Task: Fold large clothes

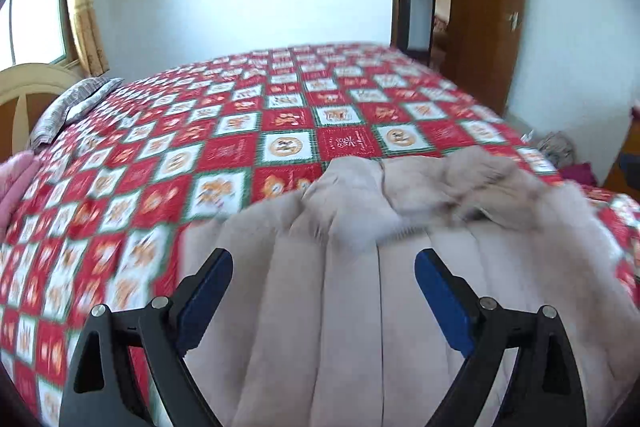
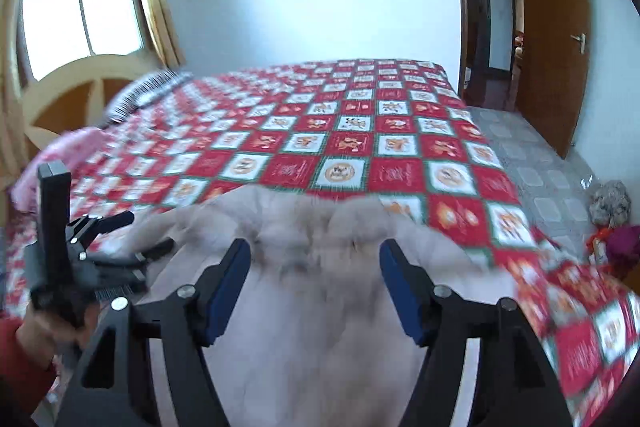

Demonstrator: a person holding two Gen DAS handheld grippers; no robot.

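Observation:
A beige padded coat (image 1: 360,327) with a fur collar (image 1: 472,183) lies on the near side of a bed covered by a red, white and green patchwork quilt (image 1: 280,115). My left gripper (image 1: 324,271) hovers above the coat, blue pads wide apart, nothing between them. In the right wrist view the coat (image 2: 320,339) fills the bottom, its fur edge (image 2: 304,223) blurred. My right gripper (image 2: 316,263) stands open over it and grips nothing. The left gripper (image 2: 140,233) shows at the left, held by a hand (image 2: 44,331) in a red sleeve.
A grey striped pillow (image 1: 76,103) and pink cloth (image 1: 16,183) lie by the cream headboard (image 1: 28,87) at the left. A brown door (image 2: 552,39) stands open at the far right. Bundles (image 2: 612,203) sit on the tiled floor (image 2: 532,155) beside the bed.

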